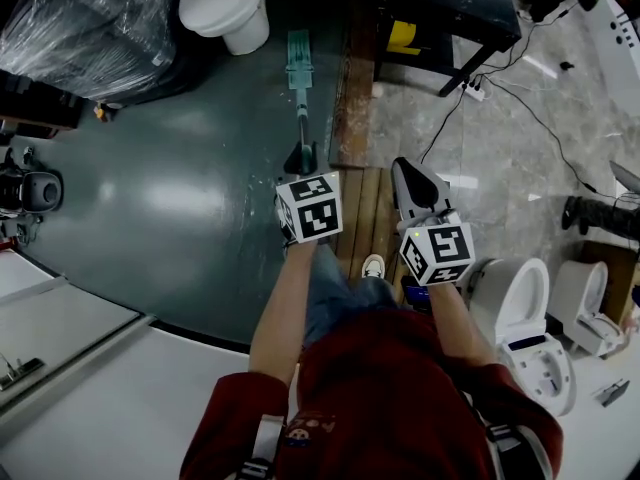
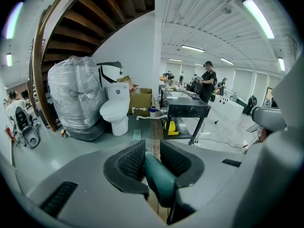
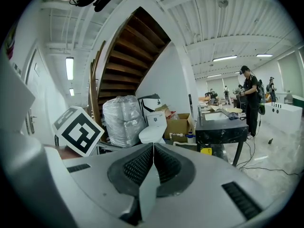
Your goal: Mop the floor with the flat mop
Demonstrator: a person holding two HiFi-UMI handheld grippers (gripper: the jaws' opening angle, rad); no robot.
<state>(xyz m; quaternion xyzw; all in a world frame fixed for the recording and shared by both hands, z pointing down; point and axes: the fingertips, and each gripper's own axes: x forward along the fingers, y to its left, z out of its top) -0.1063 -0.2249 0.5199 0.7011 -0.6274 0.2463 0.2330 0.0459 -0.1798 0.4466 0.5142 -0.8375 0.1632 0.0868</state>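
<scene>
The flat mop's teal head (image 1: 299,56) lies on the dark green floor ahead of me, also seen small in the left gripper view as the mop head (image 2: 137,135). Its teal handle (image 1: 301,118) runs back to my left gripper (image 1: 300,160), which is shut on it. In the left gripper view the handle (image 2: 159,175) sits between the two ribbed pads (image 2: 131,161). My right gripper (image 1: 412,176) is held to the right of the handle, apart from it. Its jaws are shut with nothing between them (image 3: 153,161).
A white toilet (image 1: 226,4) and a plastic-wrapped bundle (image 1: 88,26) stand beyond the mop head. A wooden strip (image 1: 355,98) borders the green floor, with a black table (image 1: 452,8) and cables (image 1: 480,88) to its right. More toilets (image 1: 522,313) stand at my right. A person (image 2: 208,80) stands far back.
</scene>
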